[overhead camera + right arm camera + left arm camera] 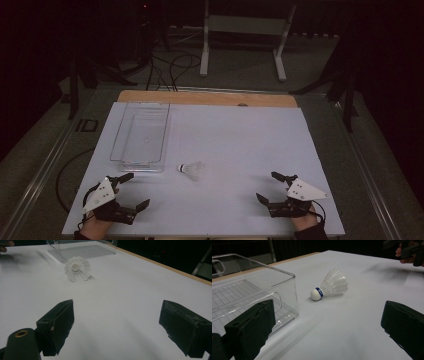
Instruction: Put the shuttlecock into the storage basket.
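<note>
Waiting, my left gripper [134, 189] and right gripper [266, 186] spread, empty; next, I judge, pinch the shuttlecock [192, 170] beside the bin [141, 134].

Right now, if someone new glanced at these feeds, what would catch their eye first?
Probably the white shuttlecock, lying on its side alone on the white table, its cork end pointing toward the clear plastic bin just to its left. Next, the left gripper and right gripper, both with jaws wide open and holding nothing, resting near the table's front corners on either side of the shuttlecock.
</note>
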`<state>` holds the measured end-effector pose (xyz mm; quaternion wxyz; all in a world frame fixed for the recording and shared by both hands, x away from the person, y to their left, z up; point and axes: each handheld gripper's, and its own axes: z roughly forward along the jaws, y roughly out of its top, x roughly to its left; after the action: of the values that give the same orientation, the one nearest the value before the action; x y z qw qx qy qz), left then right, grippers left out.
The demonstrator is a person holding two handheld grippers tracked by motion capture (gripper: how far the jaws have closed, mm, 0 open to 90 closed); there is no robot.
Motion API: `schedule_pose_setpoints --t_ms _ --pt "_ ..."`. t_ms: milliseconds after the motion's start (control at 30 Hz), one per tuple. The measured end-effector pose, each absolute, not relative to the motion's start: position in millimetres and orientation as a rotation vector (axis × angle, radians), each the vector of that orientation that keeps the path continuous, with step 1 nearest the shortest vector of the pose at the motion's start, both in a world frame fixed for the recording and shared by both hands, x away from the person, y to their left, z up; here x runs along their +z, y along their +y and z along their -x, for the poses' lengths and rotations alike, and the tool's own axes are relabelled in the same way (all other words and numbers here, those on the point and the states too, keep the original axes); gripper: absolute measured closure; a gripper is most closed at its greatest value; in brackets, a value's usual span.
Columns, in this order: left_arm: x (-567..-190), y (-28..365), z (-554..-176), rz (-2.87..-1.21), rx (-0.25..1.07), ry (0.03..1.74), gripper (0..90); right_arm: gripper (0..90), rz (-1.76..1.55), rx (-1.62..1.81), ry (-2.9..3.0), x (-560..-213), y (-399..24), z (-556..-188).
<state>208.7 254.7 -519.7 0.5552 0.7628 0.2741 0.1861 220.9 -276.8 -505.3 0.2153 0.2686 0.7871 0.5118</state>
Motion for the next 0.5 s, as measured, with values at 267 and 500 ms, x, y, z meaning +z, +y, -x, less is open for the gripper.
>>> schedule_pose_setpoints --t_ms 267,500 --pt "-519.9 255.1 -209.2 -1.800 0.432 0.648 0.2 12.4 -0.753 1.435 2.177 -504.7 -277.5 -220.9" --pt "-517.5 254.4 -207.9 -1.799 0.444 0.640 0.2 12.4 -0.746 1.437 2.184 -504.9 -276.0 -220.7"
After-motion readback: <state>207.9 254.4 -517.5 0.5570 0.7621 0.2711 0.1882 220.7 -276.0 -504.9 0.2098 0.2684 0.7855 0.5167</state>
